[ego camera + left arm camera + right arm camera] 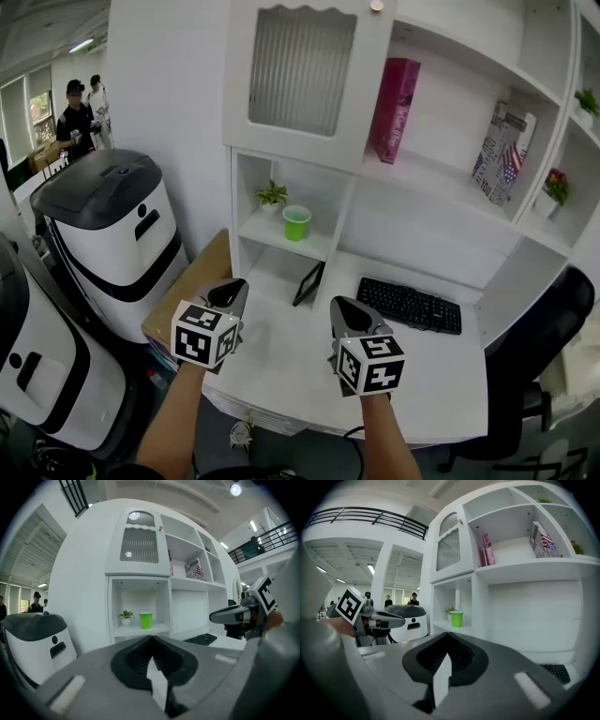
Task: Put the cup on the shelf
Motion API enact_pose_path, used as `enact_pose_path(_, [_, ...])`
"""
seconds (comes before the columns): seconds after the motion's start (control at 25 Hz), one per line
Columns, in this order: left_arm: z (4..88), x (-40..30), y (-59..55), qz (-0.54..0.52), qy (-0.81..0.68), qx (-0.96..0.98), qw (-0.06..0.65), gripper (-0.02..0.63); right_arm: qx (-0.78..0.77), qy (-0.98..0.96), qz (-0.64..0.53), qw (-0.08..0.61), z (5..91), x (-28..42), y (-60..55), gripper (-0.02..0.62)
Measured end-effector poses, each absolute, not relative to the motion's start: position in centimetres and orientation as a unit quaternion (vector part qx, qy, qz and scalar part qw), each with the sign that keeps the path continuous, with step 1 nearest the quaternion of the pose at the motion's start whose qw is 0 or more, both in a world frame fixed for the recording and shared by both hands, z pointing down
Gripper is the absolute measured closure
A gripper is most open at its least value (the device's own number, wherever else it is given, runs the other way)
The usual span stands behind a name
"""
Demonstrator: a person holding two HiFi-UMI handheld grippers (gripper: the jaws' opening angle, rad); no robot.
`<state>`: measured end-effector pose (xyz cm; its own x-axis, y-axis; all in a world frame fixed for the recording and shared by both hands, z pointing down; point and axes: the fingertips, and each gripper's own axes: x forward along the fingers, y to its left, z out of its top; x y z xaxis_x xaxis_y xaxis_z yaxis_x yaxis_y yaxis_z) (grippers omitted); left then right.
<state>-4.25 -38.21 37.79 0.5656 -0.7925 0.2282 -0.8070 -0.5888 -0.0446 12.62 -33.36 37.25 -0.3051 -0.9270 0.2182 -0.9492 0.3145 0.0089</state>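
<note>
Item 1, green cup point(296, 222): standing upright, mouth up and long axis vertical, on the shelf point(265, 234) of the lower left cubby. It is sitting just beside a small potted plant point(272, 196), which is standing to its left and a little farther back. Judged from its position, the placing is already looking done.

Item 2, left gripper point(234, 287): hovering over the white desk point(281, 361), jaws meeting along their seam and pinching nothing.

Item 3, right gripper point(339, 306): hovering beside the left one, apart from it, jaws likewise pressed together and carrying nothing.

Item 4, governing relation: the cup is lying ahead of and above both grippers, well apart from each. It is sitting slightly right of the left gripper's line and left of the right gripper's line. The left gripper is appearing the nearer.

Item 5, surroundings: a picture frame point(308, 283) is leaning under the cubby, and a black keyboard point(410, 305) is lying to its right.
</note>
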Motion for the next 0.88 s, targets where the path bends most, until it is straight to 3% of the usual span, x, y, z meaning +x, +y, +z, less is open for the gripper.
enact_pose_path(0.88, [36.8, -3.9, -37.2, 0.120, -0.456, 0.881, 0.023, 0.606, 0.580, -0.808, 0.055, 0.089, 36.2, 13.5, -32.2, 0.572])
